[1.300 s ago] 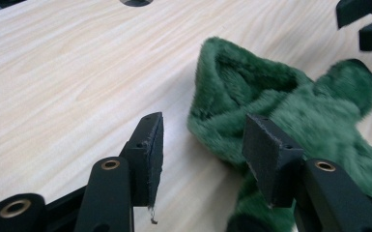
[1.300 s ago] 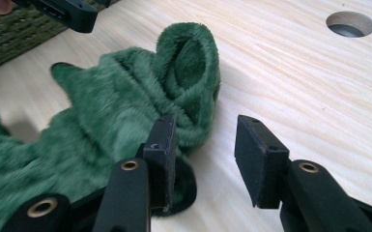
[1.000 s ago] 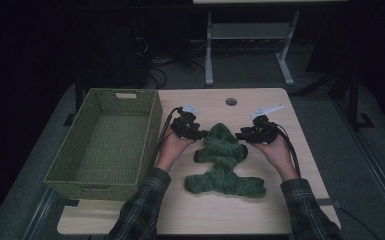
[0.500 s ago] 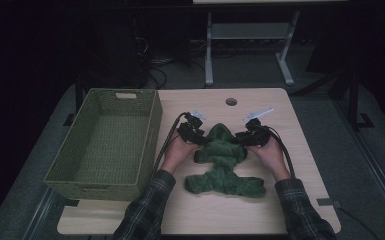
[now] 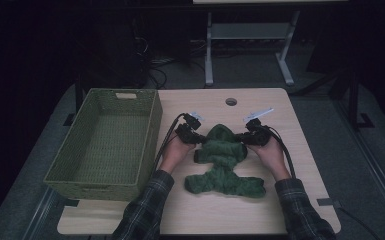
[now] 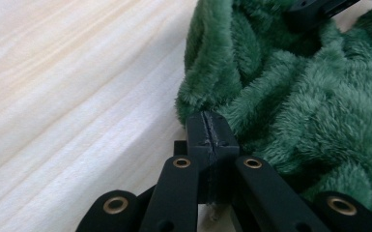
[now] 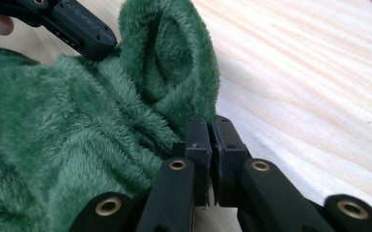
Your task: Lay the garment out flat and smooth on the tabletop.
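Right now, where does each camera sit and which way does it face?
High view: above the person's side, looking forward and down on the table; forearms, left tongs, right tongs, basket.
Left gripper view: rides the left tongs, looking along shut jaws at the green fleece garment.
Right gripper view: rides the right tongs, jaws closed at the fleece edge.
Shared: both gripper views show the garment and the opposite tongs.
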Tool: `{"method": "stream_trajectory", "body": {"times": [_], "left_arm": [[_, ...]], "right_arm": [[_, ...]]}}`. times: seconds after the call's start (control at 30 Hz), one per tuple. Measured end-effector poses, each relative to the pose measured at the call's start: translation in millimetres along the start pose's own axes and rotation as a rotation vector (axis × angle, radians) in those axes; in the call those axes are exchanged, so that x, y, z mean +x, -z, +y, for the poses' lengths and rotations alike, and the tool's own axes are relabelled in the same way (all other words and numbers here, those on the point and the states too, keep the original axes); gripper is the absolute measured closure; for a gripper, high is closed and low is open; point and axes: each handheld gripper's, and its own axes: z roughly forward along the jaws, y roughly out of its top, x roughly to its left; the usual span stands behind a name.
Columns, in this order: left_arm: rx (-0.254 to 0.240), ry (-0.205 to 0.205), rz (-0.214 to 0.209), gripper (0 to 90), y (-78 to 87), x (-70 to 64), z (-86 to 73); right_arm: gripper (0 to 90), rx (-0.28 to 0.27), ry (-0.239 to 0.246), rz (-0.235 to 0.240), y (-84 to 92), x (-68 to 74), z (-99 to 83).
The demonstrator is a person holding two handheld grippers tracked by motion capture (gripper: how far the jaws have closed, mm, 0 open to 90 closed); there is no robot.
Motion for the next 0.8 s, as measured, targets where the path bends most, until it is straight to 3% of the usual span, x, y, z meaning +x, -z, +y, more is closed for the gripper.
{"method": "stream_trajectory", "body": {"times": [0.1, 0.2, 0.47, 0.6, 0.8], "left_arm": [[-0.023, 0.005, 0.022, 89.8, 5.5, 0.1, 1.6], [-0.023, -0.011, 0.041, 89.9, 10.7, 1.3, 4.0], [-0.084, -0.058, 0.134, 90.0, 25.3, -0.4, 19.7], [-0.104, -0.054, 0.186, 90.0, 22.6, 2.7, 21.3], [-0.121, -0.031, 0.226, 90.0, 9.0, 12.4, 14.3]], "right_arm": [[86.8, -0.017, 0.012, -0.007, 4.9, 0.1, 1.2], [87.3, -0.042, 0.002, -0.016, 10.4, 0.7, 2.7], [88.0, -0.103, -0.006, -0.051, 17.0, -5.2, 4.6], [88.0, -0.092, -0.031, -0.068, 14.4, -13.1, 5.9], [87.9, -0.096, -0.035, -0.098, 3.2, -21.9, 8.7]]}}
